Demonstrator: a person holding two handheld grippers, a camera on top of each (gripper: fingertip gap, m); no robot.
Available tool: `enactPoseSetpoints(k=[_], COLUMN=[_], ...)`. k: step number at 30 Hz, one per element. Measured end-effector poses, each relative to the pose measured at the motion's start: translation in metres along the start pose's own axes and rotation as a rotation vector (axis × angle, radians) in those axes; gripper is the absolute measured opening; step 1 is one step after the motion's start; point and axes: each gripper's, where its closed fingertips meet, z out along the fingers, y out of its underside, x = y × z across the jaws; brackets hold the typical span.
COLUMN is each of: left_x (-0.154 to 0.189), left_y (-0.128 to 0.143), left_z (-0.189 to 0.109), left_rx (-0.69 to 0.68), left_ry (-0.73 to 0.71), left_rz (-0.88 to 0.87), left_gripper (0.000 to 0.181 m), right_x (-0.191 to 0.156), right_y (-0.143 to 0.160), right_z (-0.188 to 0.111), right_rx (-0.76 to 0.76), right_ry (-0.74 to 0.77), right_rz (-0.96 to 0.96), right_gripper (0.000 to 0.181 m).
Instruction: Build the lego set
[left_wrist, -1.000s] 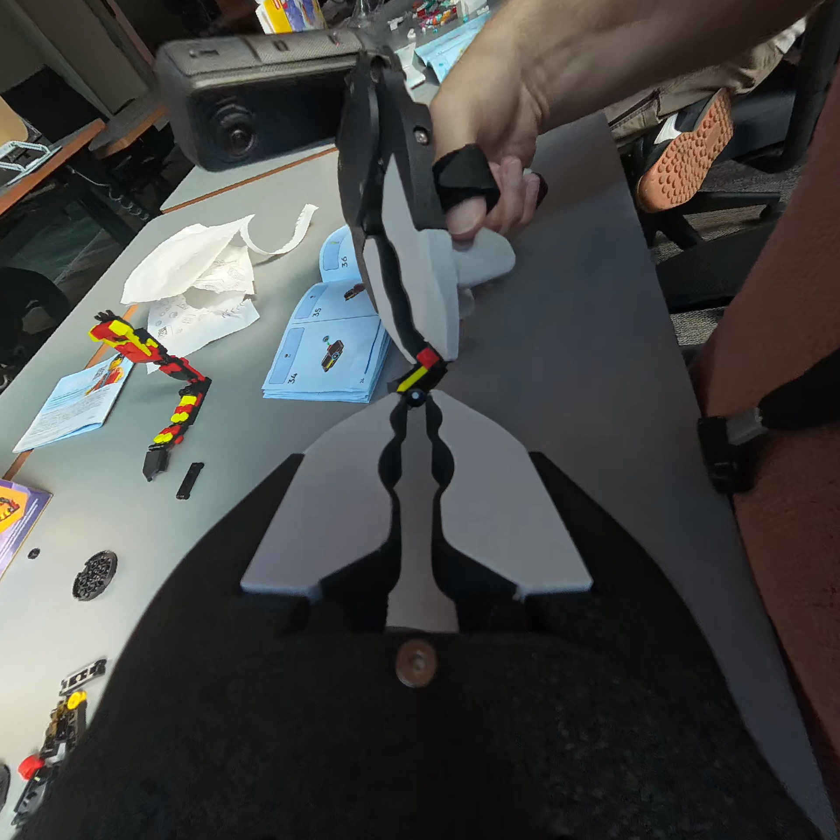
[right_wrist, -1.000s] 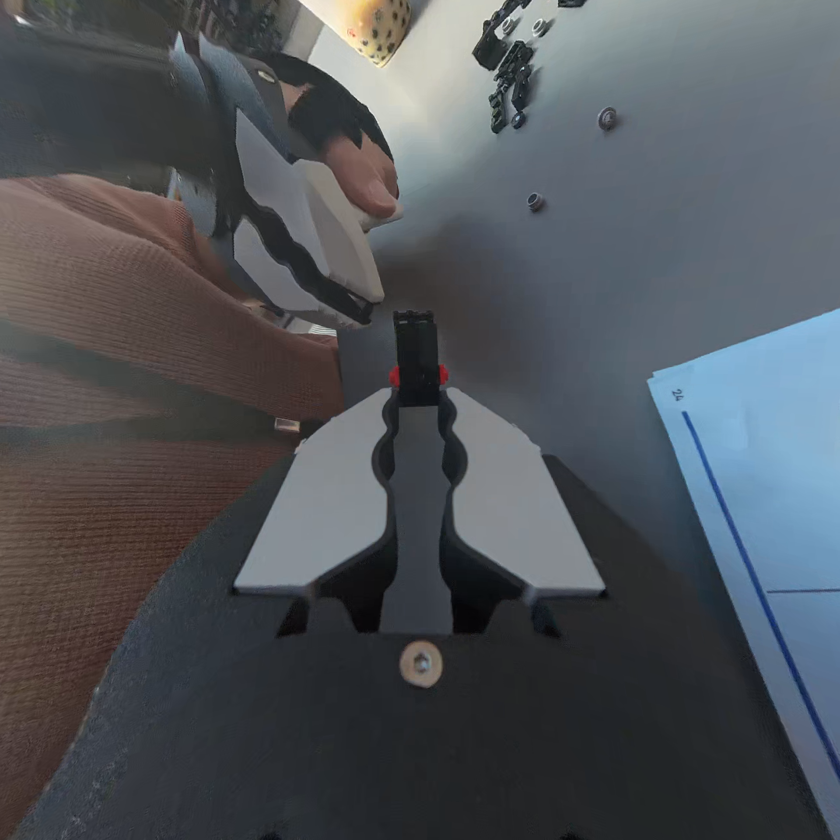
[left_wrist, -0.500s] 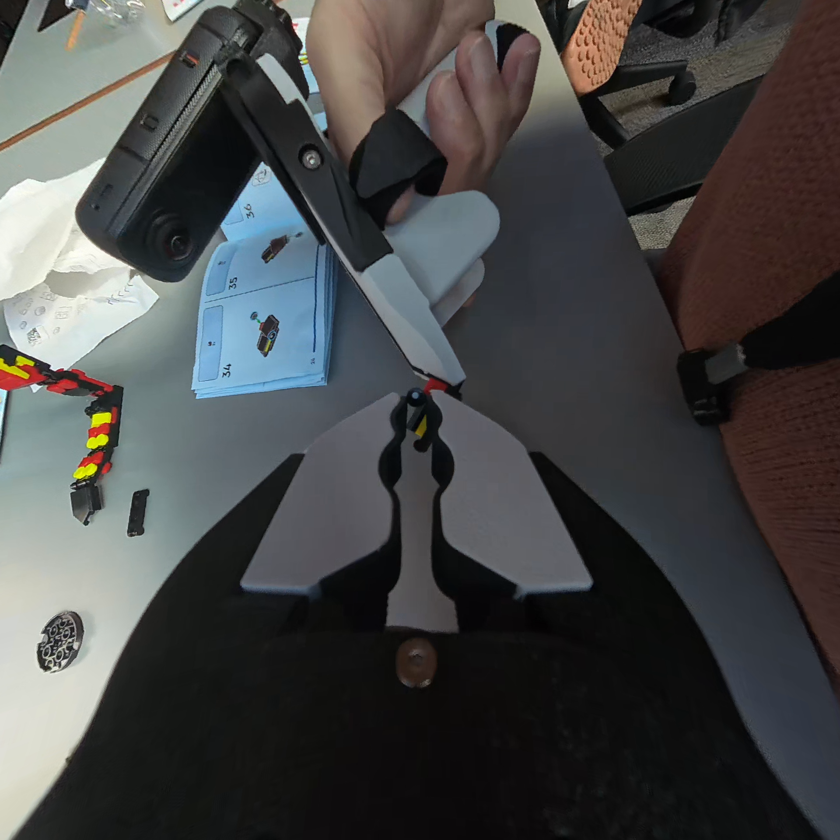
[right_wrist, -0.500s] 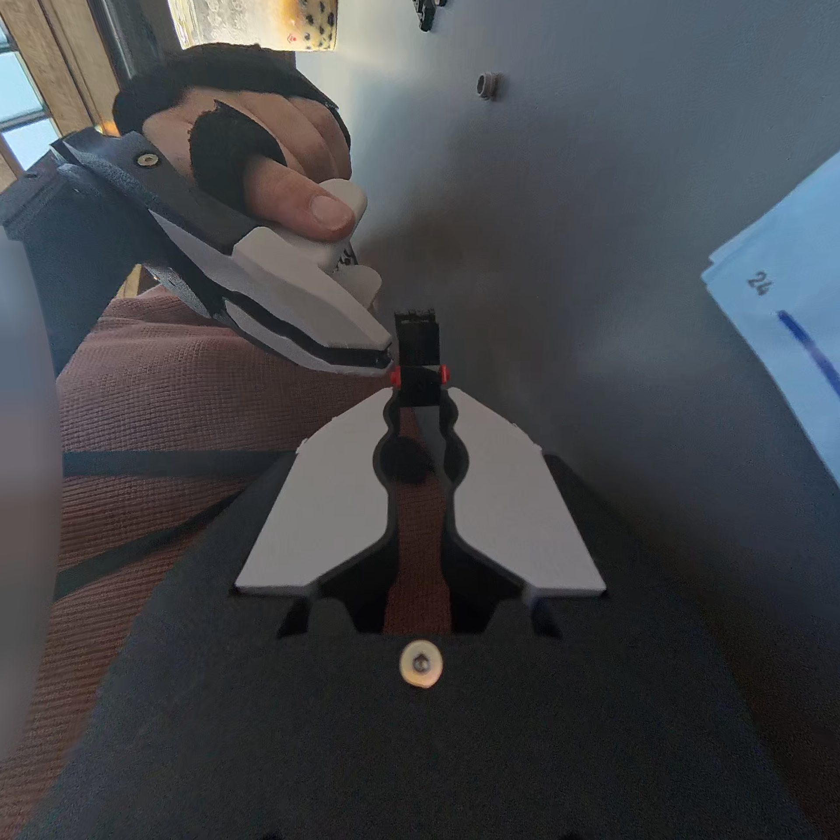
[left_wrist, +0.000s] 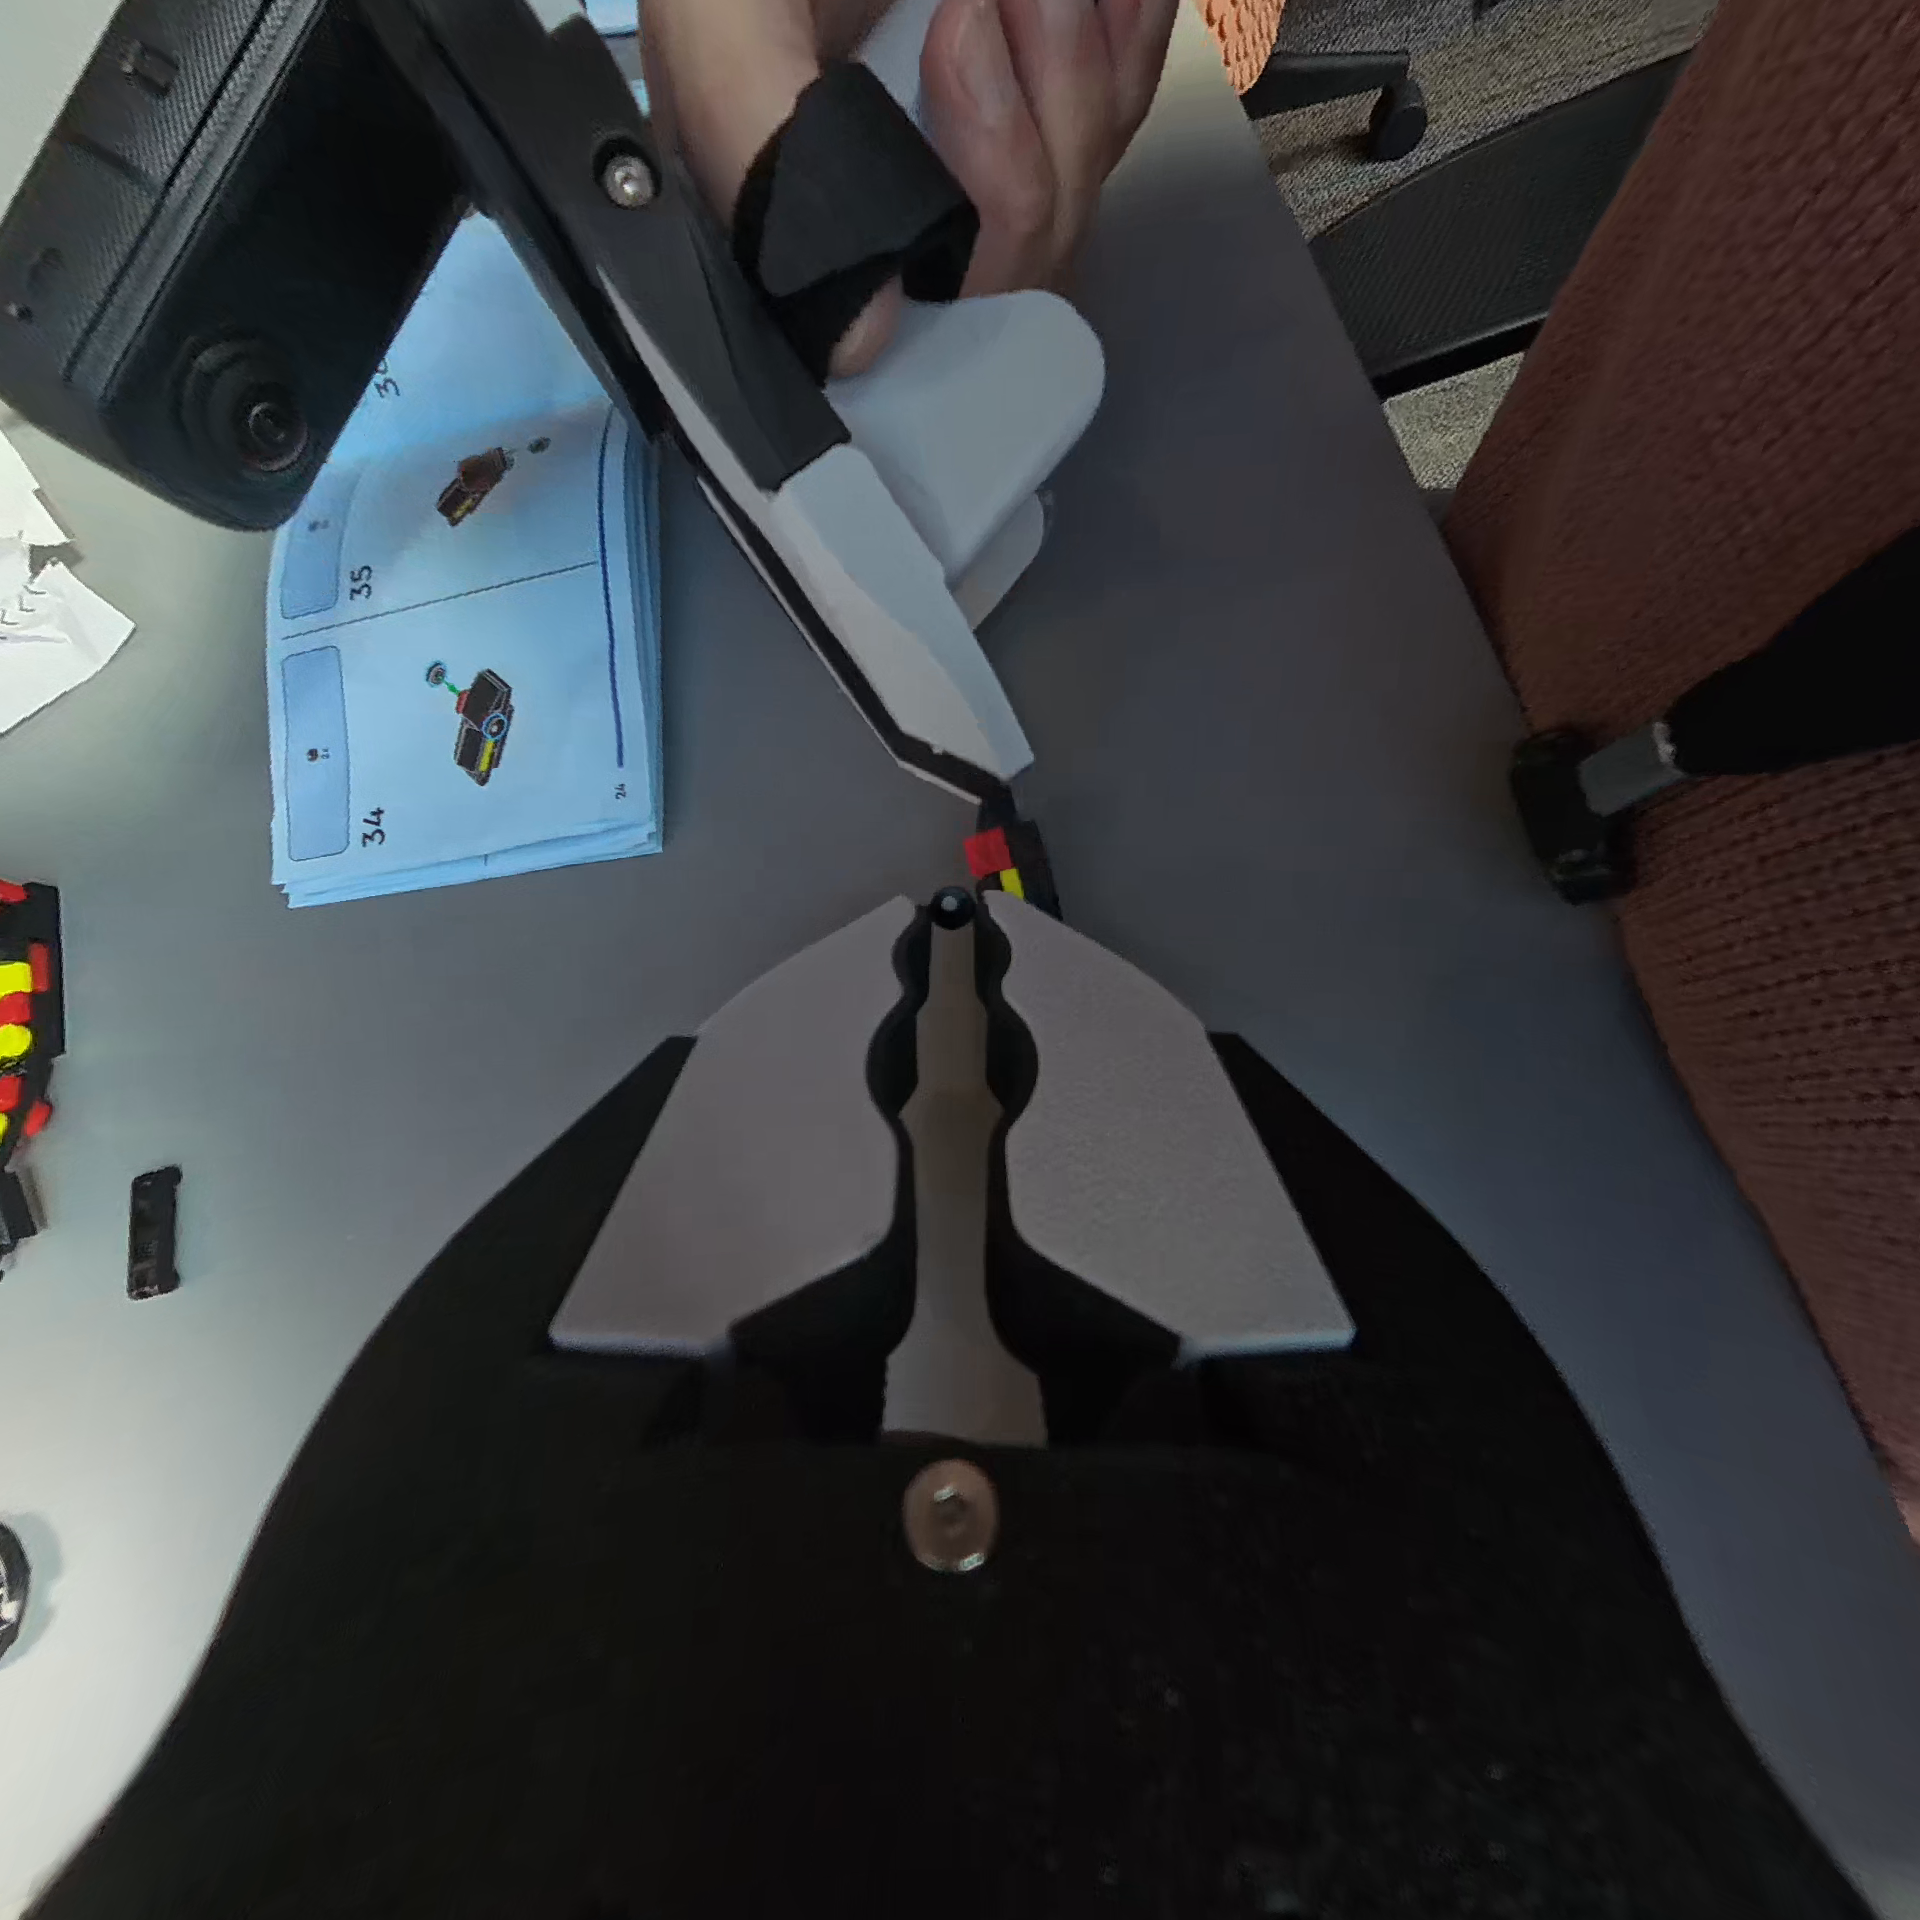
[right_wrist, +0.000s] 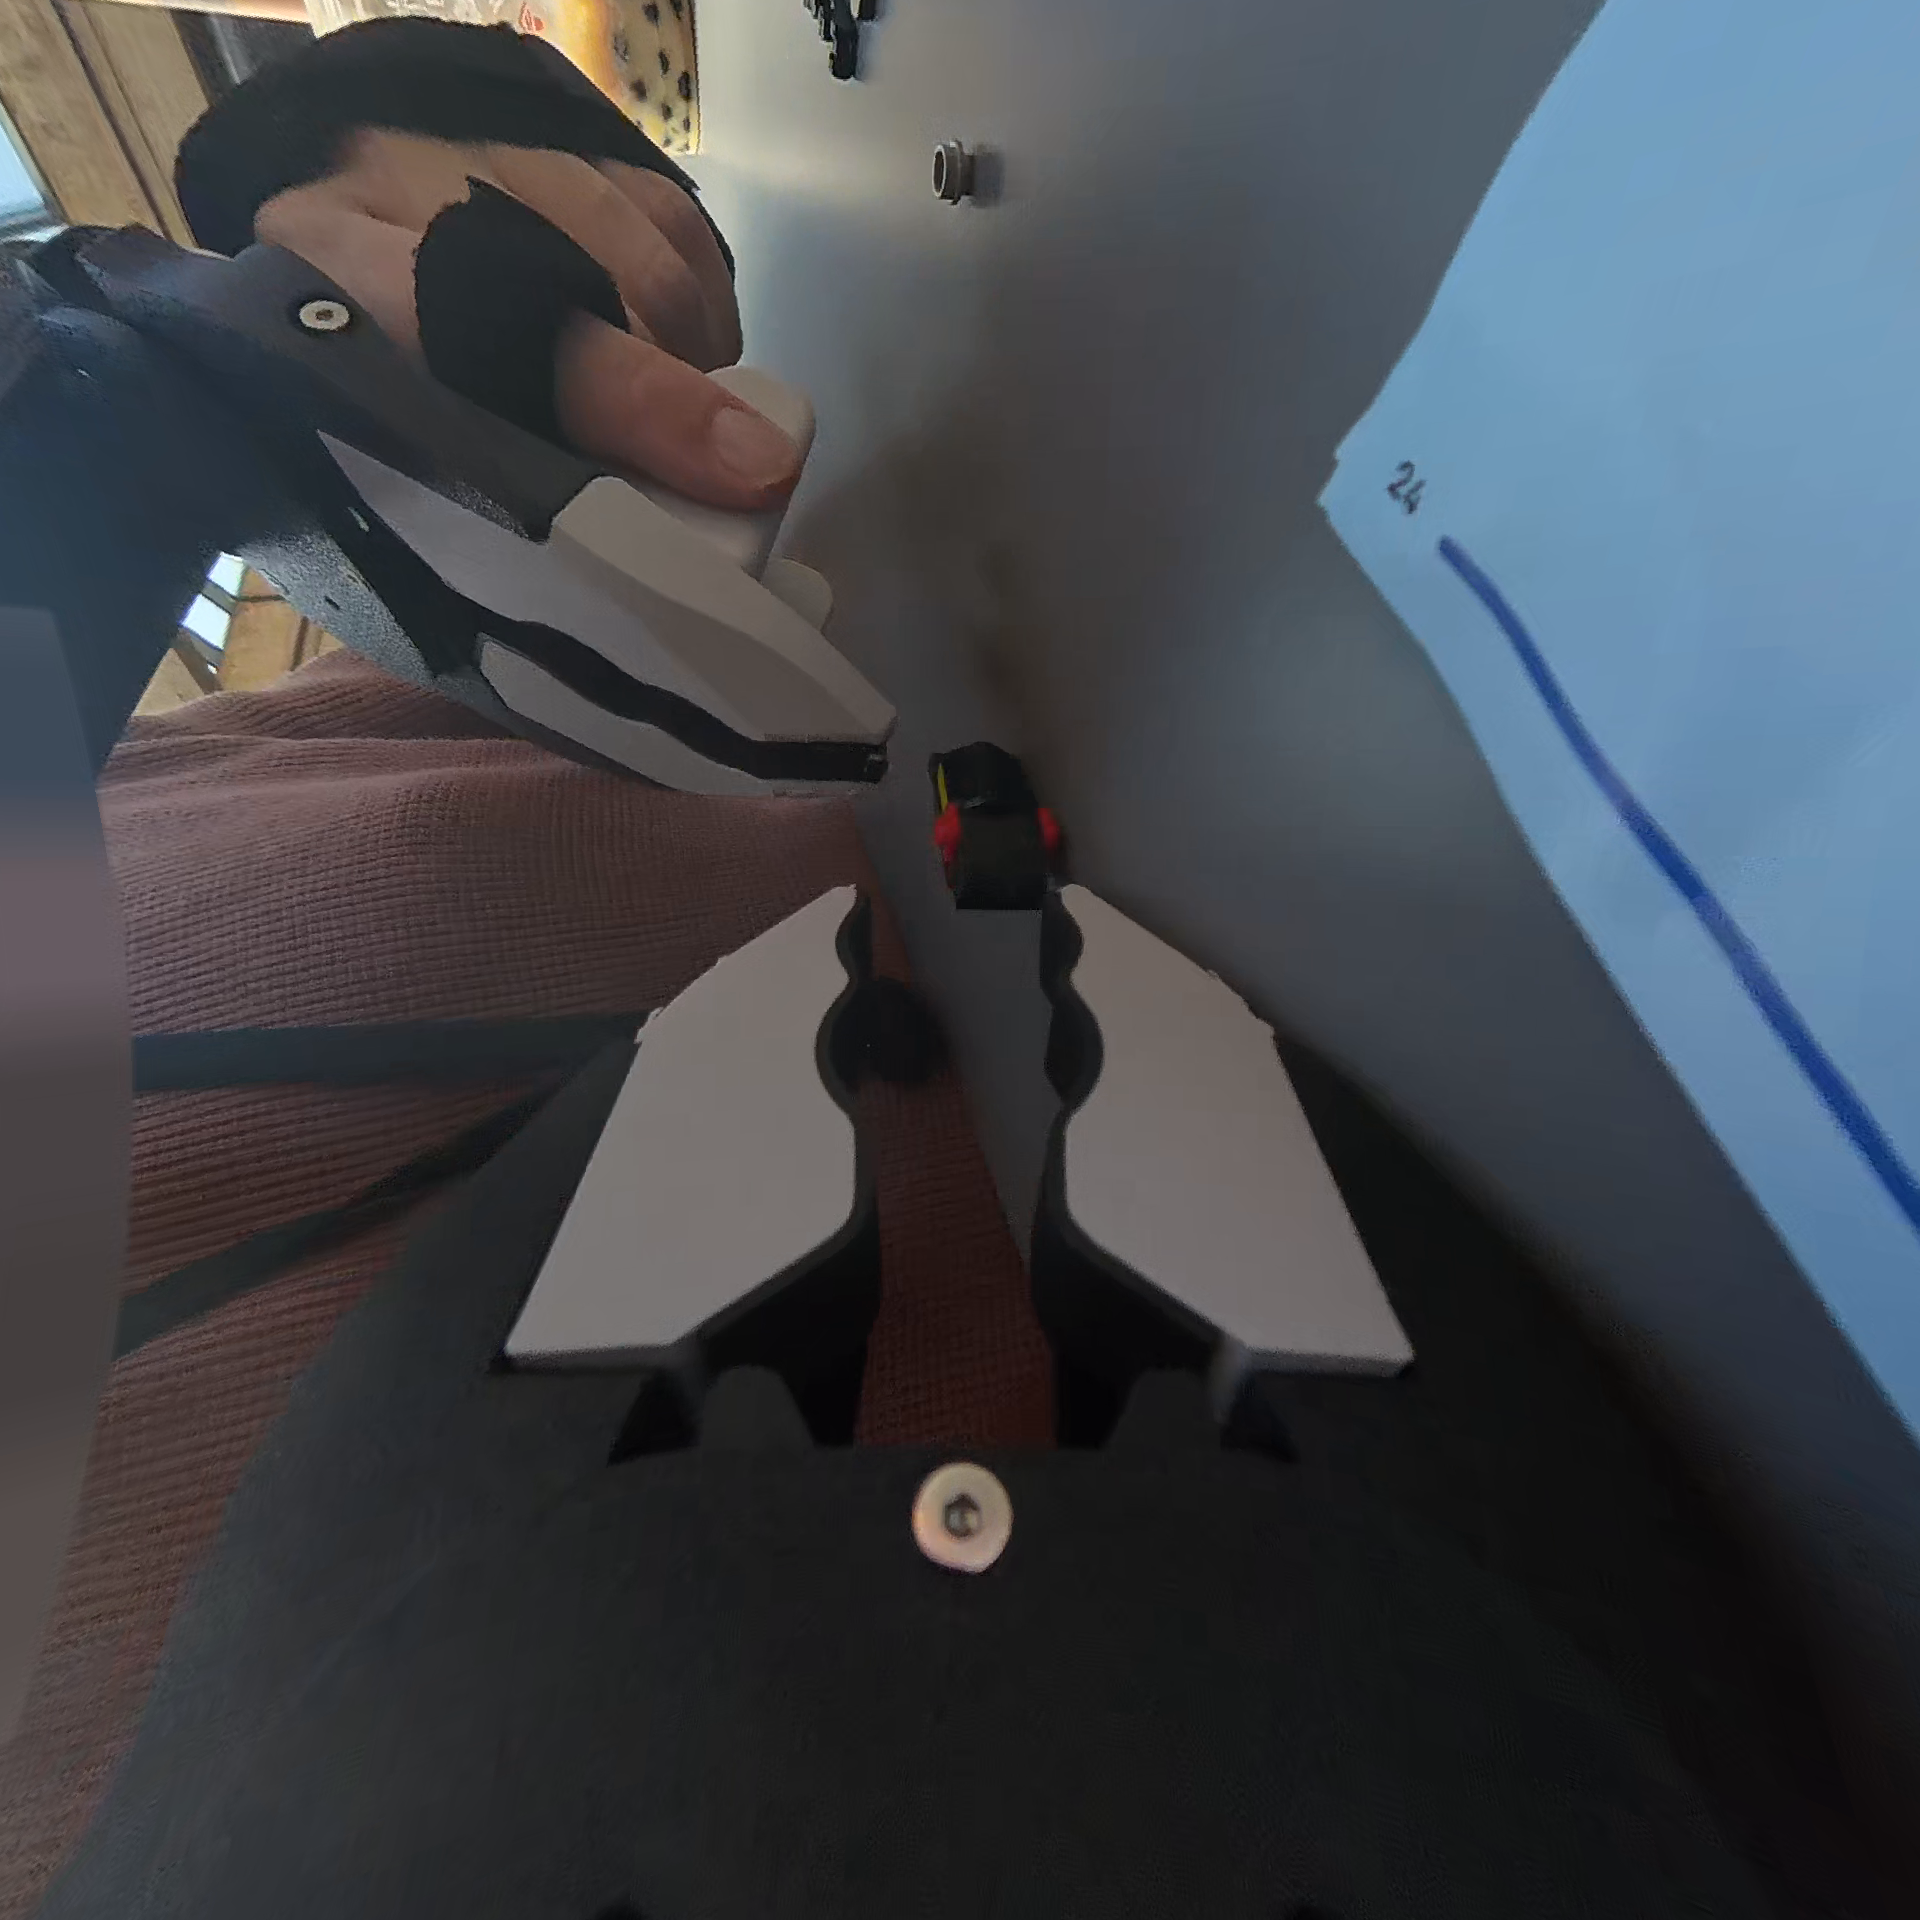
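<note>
holding, left gripper (left_wrist: 951, 920): i am keeping its two pale fingers pinched almost together on a small black round piece (left_wrist: 950, 908), which is sitting right at the tips.
right gripper (right_wrist: 951, 904): its jaws are standing a little apart in the right wrist view; i cannot tell whether they are clamping anything or just touching it.
lego block (right_wrist: 992, 831): a small black block with red and yellow bits is sitting at the right gripper's tips, up against one finger, with a gap showing beside the other finger.
meeting point: in the left wrist view the right gripper is coming down from above at a slant, and the lego block is hanging just beyond its tip, touching or nearly touching the small black round piece; i cannot tell which.
hands: my right hand (left_wrist: 935, 156) is wrapping the right gripper's handle through a black strap, and my left hand (right_wrist: 520, 260) is doing the same on the left one.
table (left_wrist: 1195, 675): a grey top is lying under both grippers.
instruction booklet (left_wrist: 457, 665): a blue booklet is lying open, flat on the table, beside the right gripper.
loose parts: a red, yellow and black lego strip (left_wrist: 21, 997) is showing at the left edge, a small black bar (left_wrist: 154, 1231) is lying near it, and a small grey ring (right_wrist: 956, 171) is lying farther off.
sweater (left_wrist: 1766, 520): a rust-coloured knit is filling the side by the table edge.
</note>
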Motion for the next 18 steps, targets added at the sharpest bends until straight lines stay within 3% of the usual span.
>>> enactPoseSetpoints(k=[2,5,7,12,15,18], left_x=[-0.003,-0.002,-0.001,0.006,0.009,0.011], left_y=[-0.003,-0.007,-0.007,-0.007,-0.007,-0.006], left_z=[-0.007,-0.011,-0.01,-0.009,-0.003,0.002], left_rx=[0.032,0.062,0.052,0.067,0.062,0.038], left_ry=[-0.017,-0.04,-0.056,-0.084,-0.096,-0.097], left_rz=[-0.027,-0.062,-0.069,-0.127,-0.152,-0.147], left_gripper=[0.007,0.008,0.008,0.008,0.007,0.007], right_x=[0.008,0.009,0.014,0.006,0.005,0.014], right_y=[-0.001,0.0,0.001,-0.008,-0.005,-0.004], right_z=[-0.01,-0.014,-0.022,-0.039,-0.021,-0.008], right_rx=[0.04,0.076,0.1,0.292,0.208,0.114], right_ry=[0.09,0.107,0.194,0.592,0.819,0.855], right_rz=[-0.086,-0.147,-0.289,-0.938,-1.23,-1.251], right_gripper=[0.028,0.027,0.025,0.022,0.033,0.039])
